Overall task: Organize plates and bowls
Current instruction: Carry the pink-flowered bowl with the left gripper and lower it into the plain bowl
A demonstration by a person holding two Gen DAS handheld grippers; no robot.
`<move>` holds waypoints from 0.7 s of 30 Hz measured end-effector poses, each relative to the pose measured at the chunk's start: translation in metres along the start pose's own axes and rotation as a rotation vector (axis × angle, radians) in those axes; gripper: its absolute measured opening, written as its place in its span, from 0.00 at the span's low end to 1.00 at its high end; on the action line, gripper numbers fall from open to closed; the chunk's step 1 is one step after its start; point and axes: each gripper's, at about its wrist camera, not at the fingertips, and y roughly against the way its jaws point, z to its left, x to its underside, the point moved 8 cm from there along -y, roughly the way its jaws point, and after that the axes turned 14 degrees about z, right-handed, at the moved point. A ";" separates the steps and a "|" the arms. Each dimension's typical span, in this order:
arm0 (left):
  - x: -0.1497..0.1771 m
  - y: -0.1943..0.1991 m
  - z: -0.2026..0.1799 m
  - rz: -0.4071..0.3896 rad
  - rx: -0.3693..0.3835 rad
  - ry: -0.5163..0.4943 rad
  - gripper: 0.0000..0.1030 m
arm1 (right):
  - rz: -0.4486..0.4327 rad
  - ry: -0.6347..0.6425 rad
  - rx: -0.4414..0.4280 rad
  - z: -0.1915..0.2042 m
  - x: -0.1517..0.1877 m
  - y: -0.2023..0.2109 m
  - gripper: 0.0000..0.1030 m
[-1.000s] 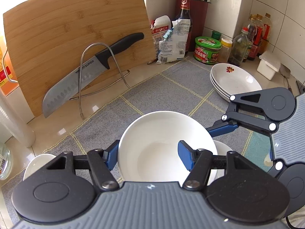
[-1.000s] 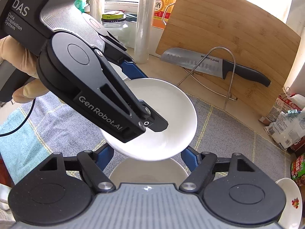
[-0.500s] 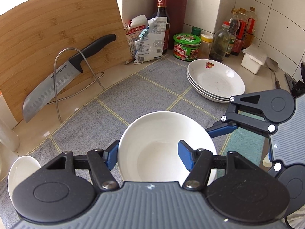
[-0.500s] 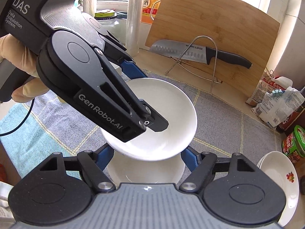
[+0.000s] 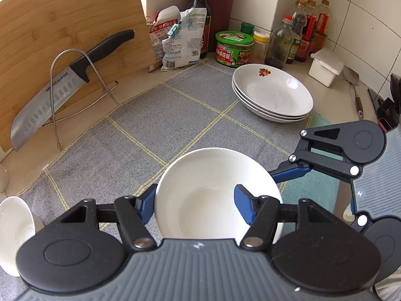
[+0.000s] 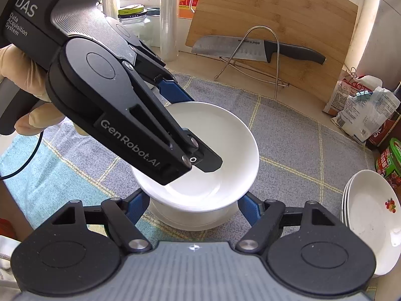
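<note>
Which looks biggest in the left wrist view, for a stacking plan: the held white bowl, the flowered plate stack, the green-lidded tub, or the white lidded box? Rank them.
1. White bowl held in the left tool, though nearness inflates it.
2. Flowered plate stack, looking nearly as wide despite lying farther off.
3. Green-lidded tub.
4. White lidded box, smallest.

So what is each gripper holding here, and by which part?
Left gripper pinches the white bowl by its near rim. Right gripper holds nothing, open around a second bowl.

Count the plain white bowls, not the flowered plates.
3. One bowl is gripped at its rim by the left tool; a second sits under it between the right tool's fingers; a third lies left. More may be hidden.
</note>
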 end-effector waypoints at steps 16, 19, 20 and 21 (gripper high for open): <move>0.002 -0.010 -0.002 0.014 -0.003 -0.017 0.62 | 0.012 -0.026 -0.035 -0.004 0.004 -0.004 0.79; 0.003 -0.011 -0.002 0.013 0.001 -0.016 0.62 | 0.013 -0.028 -0.037 -0.004 0.004 -0.004 0.79; 0.003 -0.011 -0.001 0.012 0.002 -0.015 0.62 | 0.013 -0.029 -0.038 -0.005 0.004 -0.004 0.79; 0.003 -0.011 -0.001 0.012 0.003 -0.014 0.62 | 0.013 -0.029 -0.038 -0.005 0.004 -0.004 0.79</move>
